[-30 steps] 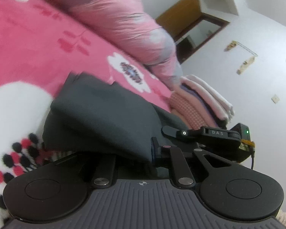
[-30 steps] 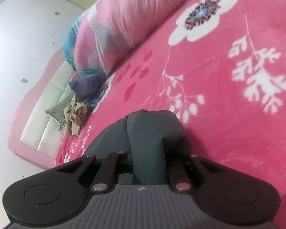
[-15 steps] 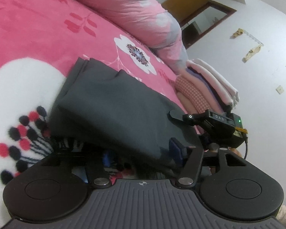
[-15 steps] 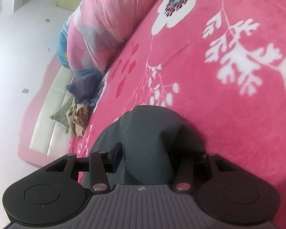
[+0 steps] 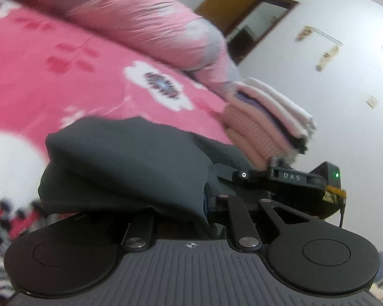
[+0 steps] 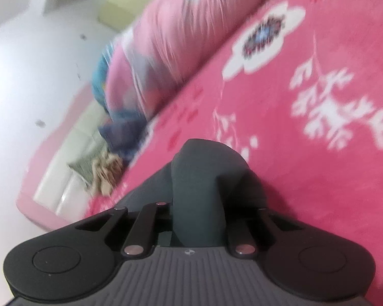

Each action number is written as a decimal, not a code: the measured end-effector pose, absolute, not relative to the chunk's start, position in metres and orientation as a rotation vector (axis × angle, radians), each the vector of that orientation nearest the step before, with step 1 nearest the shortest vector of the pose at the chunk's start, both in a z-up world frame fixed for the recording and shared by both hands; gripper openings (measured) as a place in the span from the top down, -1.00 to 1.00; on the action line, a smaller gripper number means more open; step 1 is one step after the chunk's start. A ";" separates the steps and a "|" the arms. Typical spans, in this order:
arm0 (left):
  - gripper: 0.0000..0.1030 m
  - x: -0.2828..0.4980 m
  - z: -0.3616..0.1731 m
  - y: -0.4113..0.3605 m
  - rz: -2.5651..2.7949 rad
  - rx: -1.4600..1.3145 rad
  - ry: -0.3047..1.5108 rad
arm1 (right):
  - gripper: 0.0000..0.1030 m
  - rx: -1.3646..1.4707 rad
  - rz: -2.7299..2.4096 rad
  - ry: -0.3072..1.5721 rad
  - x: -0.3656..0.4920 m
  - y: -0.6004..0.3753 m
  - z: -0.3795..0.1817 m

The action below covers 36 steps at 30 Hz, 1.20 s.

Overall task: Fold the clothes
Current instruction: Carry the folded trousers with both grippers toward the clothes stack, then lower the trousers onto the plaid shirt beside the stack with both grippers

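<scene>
Tools, spread half a second ago, are closing on dark garment.

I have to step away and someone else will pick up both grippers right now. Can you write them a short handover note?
Left gripper: jaws closing on the dark grey folded cloth garment, fabric bunched between them.
Right gripper: jaws closing, a ridge of the same garment between the fingers.
Where things are: the garment sits on the pink floral fleece blanket. A stack of folded pink and white clothes lies at the bed's far edge, beside the rolled pink quilt.
Done: the garment already looks folded into several layers.
Left: probably carry it to the stack, set it down, then release both grips.
</scene>
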<state>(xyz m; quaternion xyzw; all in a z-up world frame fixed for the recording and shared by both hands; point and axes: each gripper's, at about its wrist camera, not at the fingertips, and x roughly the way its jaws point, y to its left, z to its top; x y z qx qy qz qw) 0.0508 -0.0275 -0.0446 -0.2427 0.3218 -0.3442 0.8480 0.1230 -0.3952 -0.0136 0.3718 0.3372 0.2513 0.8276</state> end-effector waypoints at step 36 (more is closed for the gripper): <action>0.16 0.087 -0.071 -0.460 -1.133 -0.546 0.815 | 0.20 0.442 0.242 0.744 0.080 -0.818 0.047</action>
